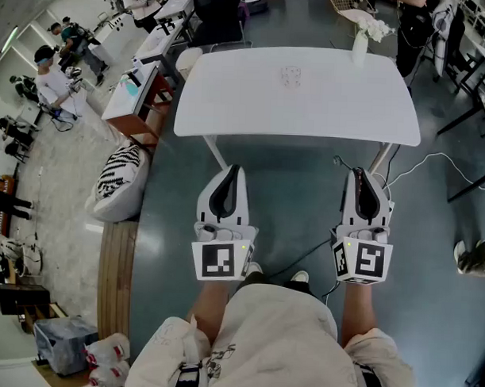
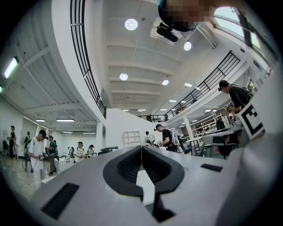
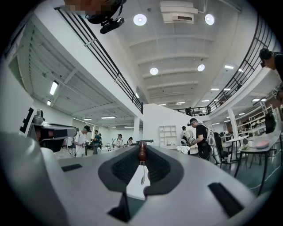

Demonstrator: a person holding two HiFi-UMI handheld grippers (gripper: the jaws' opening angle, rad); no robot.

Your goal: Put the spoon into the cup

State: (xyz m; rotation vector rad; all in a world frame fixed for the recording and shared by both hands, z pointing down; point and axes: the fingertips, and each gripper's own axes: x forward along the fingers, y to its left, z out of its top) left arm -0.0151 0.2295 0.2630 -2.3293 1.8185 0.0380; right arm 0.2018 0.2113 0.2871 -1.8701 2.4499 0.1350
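Closest in, the person (image 1: 277, 341) is standing on a grey floor (image 1: 298, 199), holding both tools out ahead and roughly level. The left gripper (image 1: 234, 171) is riding with its jaws pressed together at the tips, and nothing is sitting between the dark pads. The right gripper (image 1: 359, 174) is the one carrying. Its jaws are clamping the spoon (image 3: 141, 153), pinching the brown handle right at the tips. The thin metal stem and bowl are showing below the handle, in the gap between the jaws. A white cable (image 1: 422, 162) is trailing across the floor off to the right.

Further out, the white table (image 1: 229, 109) is standing ahead of both grippers, clear of their tips. The clear cup (image 1: 290, 75) is sitting upright near the table's middle, a little toward the far side, so spoon and cup are well apart. A white bottle (image 1: 359, 46) is standing at the table's far edge, to the right of the cup. Beyond that, other people (image 1: 56, 83) are working around the hall.
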